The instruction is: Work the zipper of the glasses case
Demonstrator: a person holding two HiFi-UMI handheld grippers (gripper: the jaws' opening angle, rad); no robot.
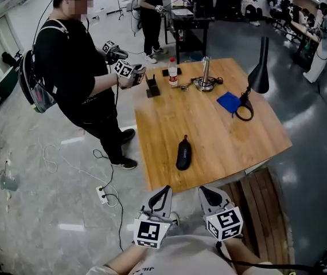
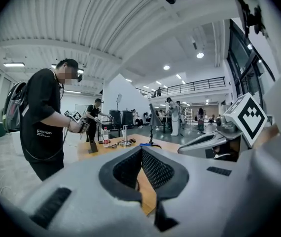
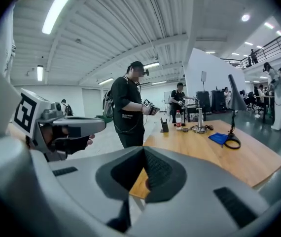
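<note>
head view, left to right: a person in a black t-shirt with a grey backpack [image 1: 71,67] stands on the grey floor beside the table's left edge, holding a pair of marker-cube grippers at chest height. a white power strip [image 1: 102,195] lies on the floor below. the left gripper [image 1: 164,191], grey with a black-and-white marker cube, is held low, just short of the near edge of the table, its jaws brought together at the tips with nothing between them; the left gripper view [image 2: 141,151] shows the ribbed black pads meeting and only table wood beyond. the black oblong zippered glasses case [image 1: 183,152] lies flat on the light wooden table [image 1: 221,142], near the front edge, ahead of and between the two grippers and touched by neither. the right gripper [image 1: 207,192] sits beside the left one, likewise closed and empty, as the right gripper view [image 3: 144,152] confirms. across the far half of the table stand a black angled stand [image 1: 151,86], a clear bottle with a red label [image 1: 173,72], a metal post on a round base [image 1: 205,76], a blue cloth [image 1: 229,102] and a black desk lamp with a cone shade [image 1: 259,73].
</note>
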